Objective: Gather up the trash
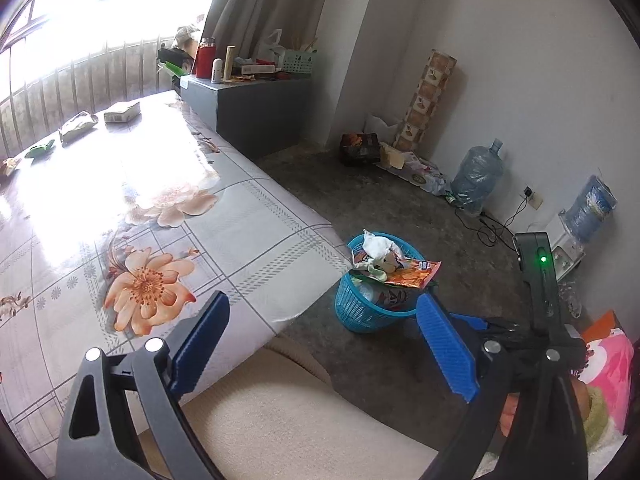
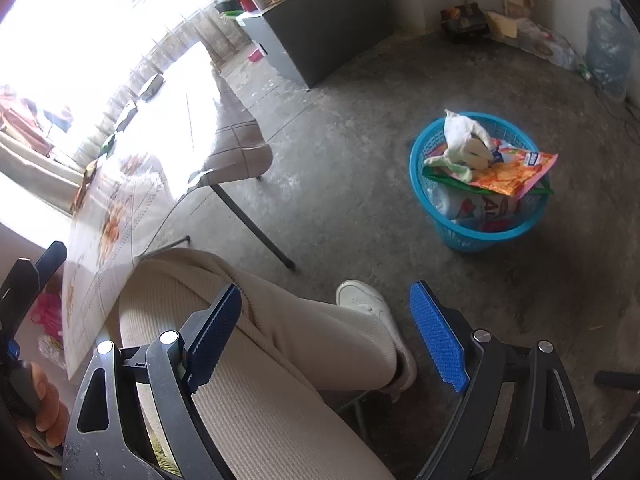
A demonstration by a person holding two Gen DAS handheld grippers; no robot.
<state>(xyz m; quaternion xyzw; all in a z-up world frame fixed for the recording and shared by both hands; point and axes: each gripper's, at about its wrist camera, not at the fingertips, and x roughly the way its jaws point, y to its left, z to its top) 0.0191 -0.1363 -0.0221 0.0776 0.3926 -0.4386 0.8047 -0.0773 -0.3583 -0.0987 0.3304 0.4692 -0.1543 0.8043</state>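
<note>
A blue plastic basket (image 1: 356,312) (image 2: 472,236) stands on the floor by the table corner. It is piled with trash: an orange snack wrapper (image 1: 412,274) (image 2: 508,176) and crumpled white tissue (image 1: 378,248) (image 2: 464,132) on top. At the far end of the floral table (image 1: 248,232) lie a snack packet (image 1: 78,126), a small box (image 1: 122,112) and a green wrapper (image 1: 40,148). My left gripper (image 1: 324,344) hangs open and empty over the table's near corner. My right gripper (image 2: 328,338) is open and empty above a beige trouser leg (image 2: 260,340).
A white shoe (image 2: 372,304) rests on the concrete floor near the table leg (image 2: 256,228). A grey cabinet (image 1: 260,112) with clutter stands against the back wall. Water bottles (image 1: 476,176), a patterned roll (image 1: 428,96) and cables line the right wall.
</note>
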